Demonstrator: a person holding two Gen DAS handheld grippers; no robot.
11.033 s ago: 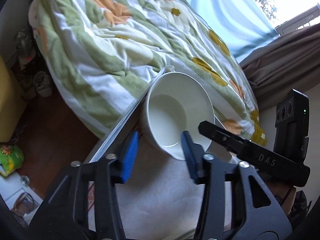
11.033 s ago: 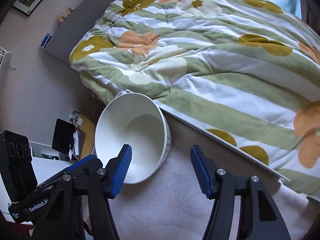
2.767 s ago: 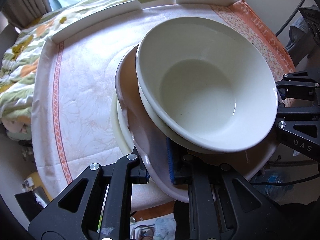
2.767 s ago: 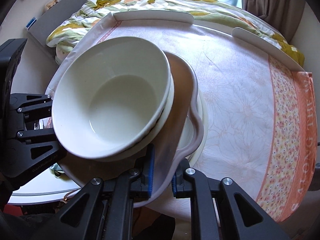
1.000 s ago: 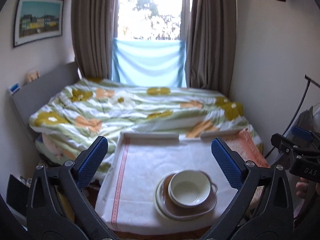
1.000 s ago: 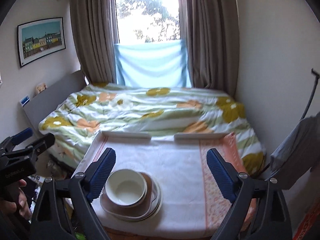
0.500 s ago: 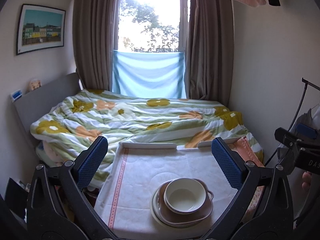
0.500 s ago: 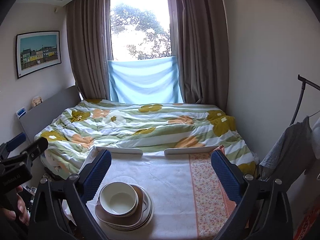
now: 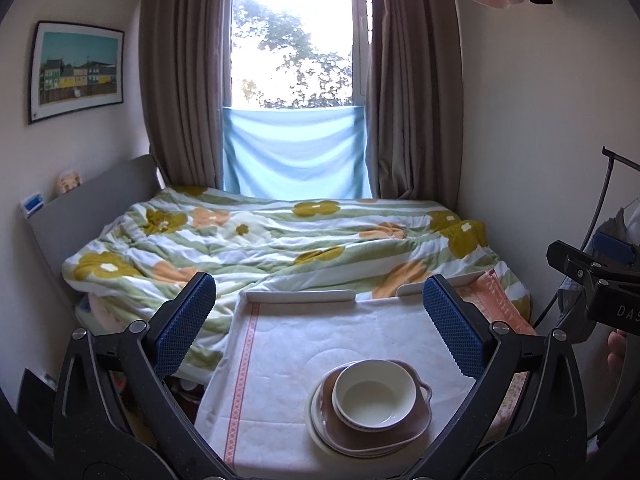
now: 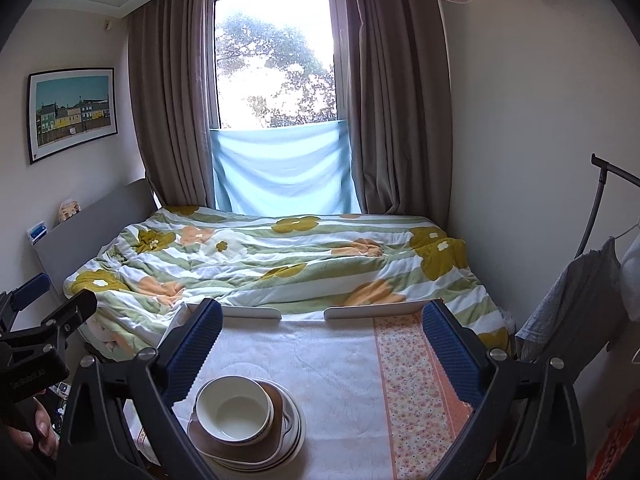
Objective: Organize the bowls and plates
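A white bowl point(image 9: 370, 396) sits on a brown handled plate point(image 9: 380, 434), which rests on cream round plates point(image 9: 314, 420) near the front of the cloth-covered table point(image 9: 280, 360). My left gripper point(image 9: 318, 304) hangs back above the stack, open and empty. In the right wrist view the same bowl point(image 10: 232, 406), brown plate point(image 10: 218, 446) and round plates point(image 10: 294, 426) lie at the lower left. My right gripper point(image 10: 322, 320) is also open, well clear of them. Each gripper shows at the edge of the other's view, held by a hand.
Low white rails point(image 9: 300, 295) edge the table's far side. Beyond lies a bed with a flowered quilt point(image 9: 280, 236), then a curtained window point(image 9: 292, 48). A clothes rack with hanging garments point(image 10: 580, 292) stands on the right, a grey headboard point(image 10: 96, 216) on the left.
Both grippers let go of the brown plate's rim and backed far away from the stack. Over the last second both views tipped upward slightly; the dishes stayed put.
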